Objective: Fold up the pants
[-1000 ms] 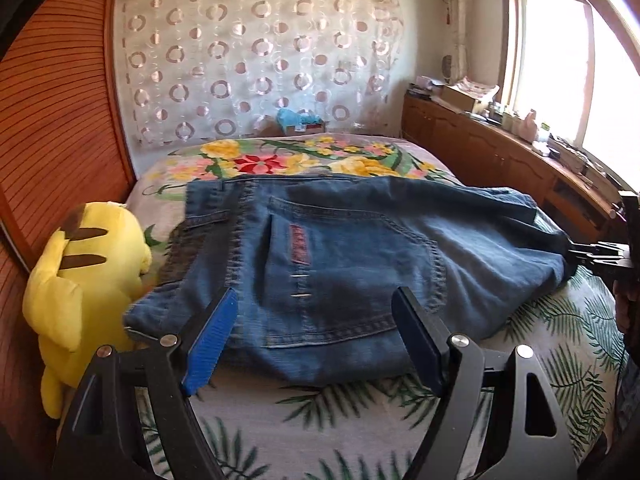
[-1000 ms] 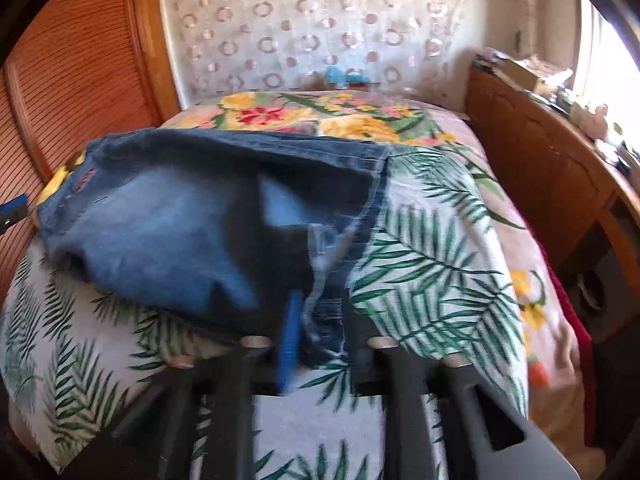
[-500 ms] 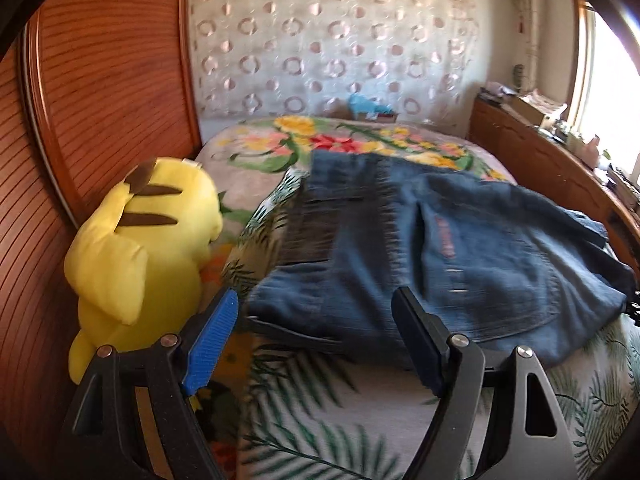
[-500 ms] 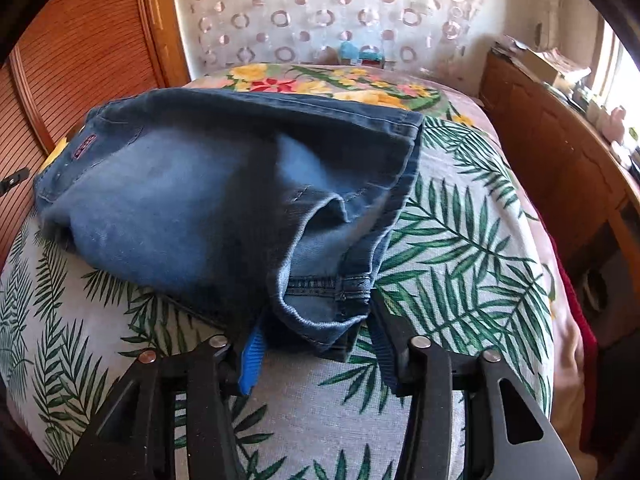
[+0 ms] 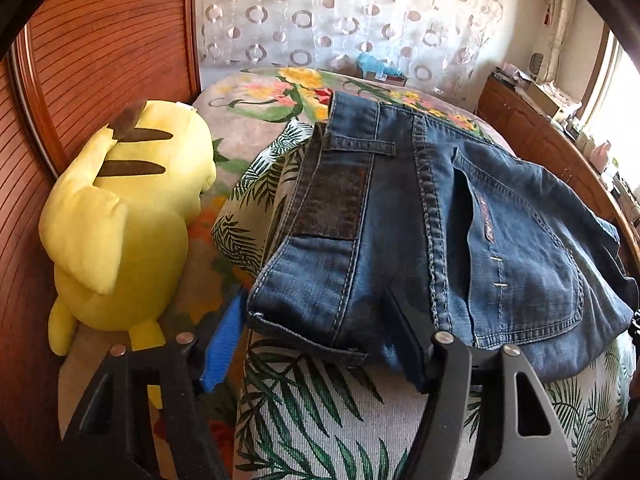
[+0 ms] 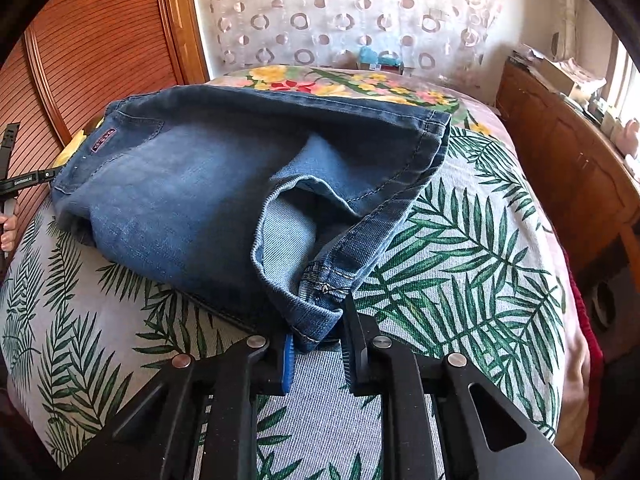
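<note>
Now | left gripper [image 5: 320, 332] closing around jeans [image 5: 460, 220] waistband | right gripper [image 6: 318, 340] closing on hem

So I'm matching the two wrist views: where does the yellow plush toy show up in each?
Left wrist: the yellow plush toy sits at left, against the wooden headboard, beside the jeans' waistband.
Right wrist: only a yellow sliver peeks out behind the jeans' upper-left corner, probably the toy.
Shared landmark: the red pocket tag on the jeans.

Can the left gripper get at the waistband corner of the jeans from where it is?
Probably yes: the left gripper already straddles the jeans waistband corner, jaws closing, nothing between.
</note>
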Demonstrator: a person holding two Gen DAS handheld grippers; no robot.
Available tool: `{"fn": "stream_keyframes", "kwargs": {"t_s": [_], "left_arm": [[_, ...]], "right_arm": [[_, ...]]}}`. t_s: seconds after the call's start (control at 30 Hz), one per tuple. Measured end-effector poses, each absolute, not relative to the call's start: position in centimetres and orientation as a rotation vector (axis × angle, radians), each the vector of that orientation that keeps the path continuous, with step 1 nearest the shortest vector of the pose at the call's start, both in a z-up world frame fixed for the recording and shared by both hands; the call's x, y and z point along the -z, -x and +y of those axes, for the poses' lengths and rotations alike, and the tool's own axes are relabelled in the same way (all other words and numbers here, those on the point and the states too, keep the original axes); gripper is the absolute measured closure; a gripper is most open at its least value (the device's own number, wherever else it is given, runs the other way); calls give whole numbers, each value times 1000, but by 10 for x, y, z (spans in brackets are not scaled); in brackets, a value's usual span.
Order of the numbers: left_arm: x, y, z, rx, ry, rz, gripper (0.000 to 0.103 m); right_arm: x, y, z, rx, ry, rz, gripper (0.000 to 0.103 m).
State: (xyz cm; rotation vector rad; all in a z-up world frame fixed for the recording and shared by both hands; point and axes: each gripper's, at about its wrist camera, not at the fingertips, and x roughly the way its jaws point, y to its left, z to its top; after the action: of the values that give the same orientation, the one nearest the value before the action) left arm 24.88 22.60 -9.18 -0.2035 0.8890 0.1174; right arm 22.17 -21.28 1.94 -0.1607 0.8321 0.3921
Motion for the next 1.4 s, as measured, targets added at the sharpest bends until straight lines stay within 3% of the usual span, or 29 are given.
{"fn": "stream_keyframes", "kwargs": {"t_s": [0.03,0.1,0.43,1.0,1.4], "left_arm": [[90,-248,225,-109,202,888,55],[87,-247,219,-106,178,881,62],[66,-240,189,-140,-18,833,87],[-5,-185,156,-114,-69,659,89],[-12,-107,107,-21,-61,605,89]], "right_arm": [[-20,-221,-214,-397,155,828,86],[-21,-219,-215,-405,148,821,86],[-33,-215,-227,-460,92,753,87],[-74,-176,-257,-347,106,587,89],[-69,-91,-287,-300,99,558,89]]}}
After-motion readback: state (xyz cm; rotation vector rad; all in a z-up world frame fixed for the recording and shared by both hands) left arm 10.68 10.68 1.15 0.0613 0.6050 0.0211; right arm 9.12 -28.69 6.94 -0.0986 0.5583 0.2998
